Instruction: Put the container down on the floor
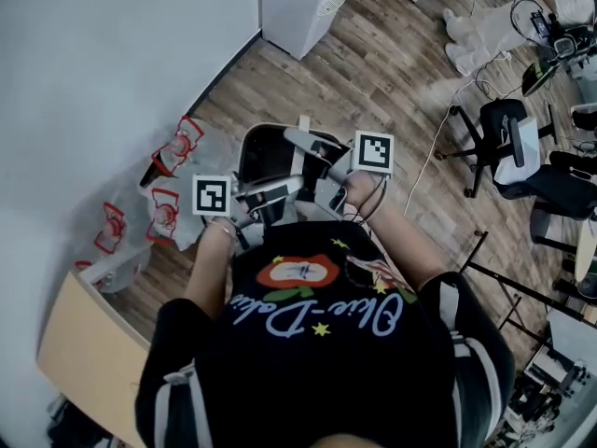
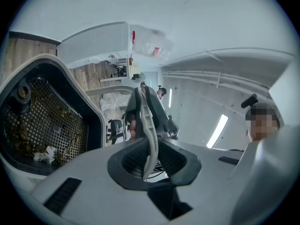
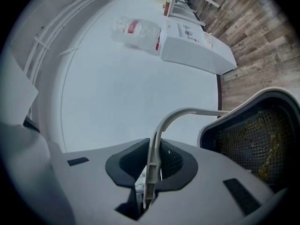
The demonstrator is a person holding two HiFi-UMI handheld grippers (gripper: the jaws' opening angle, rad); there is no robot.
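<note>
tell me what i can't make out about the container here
- Floor beneath the container: head view, the container itself covers it.
- Bits in the mesh basket: left gripper view, too dark and small to name.
- Container's underside: in no view.

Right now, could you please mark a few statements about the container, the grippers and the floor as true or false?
1. The left gripper and the right gripper are both shut on the handle. True.
2. The container has a lid on. False: it is open, and its mesh inside shows.
3. Plastic bags lie by the wall. True.
4. The floor is carpeted. False: it is wood planks.
</note>
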